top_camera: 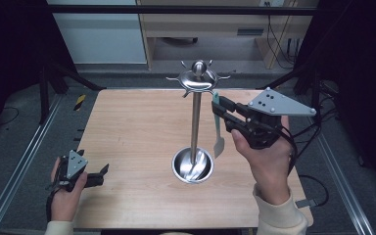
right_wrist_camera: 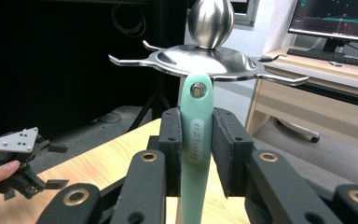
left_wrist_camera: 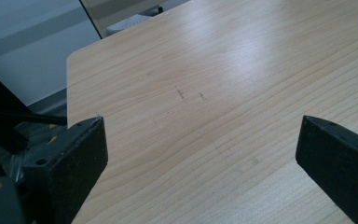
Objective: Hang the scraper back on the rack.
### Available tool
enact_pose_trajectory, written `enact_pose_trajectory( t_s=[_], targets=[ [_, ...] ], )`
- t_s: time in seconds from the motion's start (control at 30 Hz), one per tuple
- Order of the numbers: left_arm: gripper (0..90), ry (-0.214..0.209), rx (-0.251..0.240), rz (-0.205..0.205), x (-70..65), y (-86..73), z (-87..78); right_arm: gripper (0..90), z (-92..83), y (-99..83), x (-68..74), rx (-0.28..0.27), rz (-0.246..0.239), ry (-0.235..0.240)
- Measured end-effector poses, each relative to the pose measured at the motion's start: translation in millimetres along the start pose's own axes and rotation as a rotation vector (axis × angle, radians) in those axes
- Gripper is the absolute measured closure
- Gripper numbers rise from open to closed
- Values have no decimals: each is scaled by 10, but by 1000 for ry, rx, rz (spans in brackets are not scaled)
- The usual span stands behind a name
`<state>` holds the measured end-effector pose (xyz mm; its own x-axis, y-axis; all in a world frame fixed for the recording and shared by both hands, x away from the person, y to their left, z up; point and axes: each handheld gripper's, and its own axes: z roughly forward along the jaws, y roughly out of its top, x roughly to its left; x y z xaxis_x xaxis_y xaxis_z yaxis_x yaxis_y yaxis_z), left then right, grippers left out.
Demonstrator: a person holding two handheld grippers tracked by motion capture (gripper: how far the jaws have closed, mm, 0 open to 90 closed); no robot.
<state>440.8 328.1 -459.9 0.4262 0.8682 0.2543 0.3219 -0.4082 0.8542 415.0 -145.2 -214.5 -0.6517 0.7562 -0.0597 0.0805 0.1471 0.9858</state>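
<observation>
Here right gripper [right_wrist_camera: 196,154] pinching smooth mint spatula [right_wrist_camera: 196,140] beneath shiny steel rack [right_wrist_camera: 205,58]; left gripper [left_wrist_camera: 200,154] fingers spread.

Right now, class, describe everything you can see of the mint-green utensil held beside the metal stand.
The mint-green utensil looks like smooth plastic: a slim handle with raised lettering and a hanging hole ringed in metal at its top. The right gripper clamps the handle between its black pads. It hangs upright, its top just under the hooks of the steel rack, its flat pale blade pointing down above the table.
</observation>
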Motion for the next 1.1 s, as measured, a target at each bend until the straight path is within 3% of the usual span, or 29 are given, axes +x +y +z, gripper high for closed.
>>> enact_pose_trajectory(
  t_s=[0.23, 0.77, 0.9, 1.1],
  targets=[
    [20, -2, -3, 2, -2, 3, -3, 743, 89, -35, 7, -14, 16, -8],
    [20, -4, 1, 9, -2, 7, 3, 733, 90, -55, 7, -22, 15, -5],
    [20, -4, 2, 10, -2, 7, 0, 605, 80, -60, 39, 3, -12, 17],
    [20, 0, 2, 9, 2, 5, -2, 460, 11, -77, 19, 38, -31, -28]
  ],
)
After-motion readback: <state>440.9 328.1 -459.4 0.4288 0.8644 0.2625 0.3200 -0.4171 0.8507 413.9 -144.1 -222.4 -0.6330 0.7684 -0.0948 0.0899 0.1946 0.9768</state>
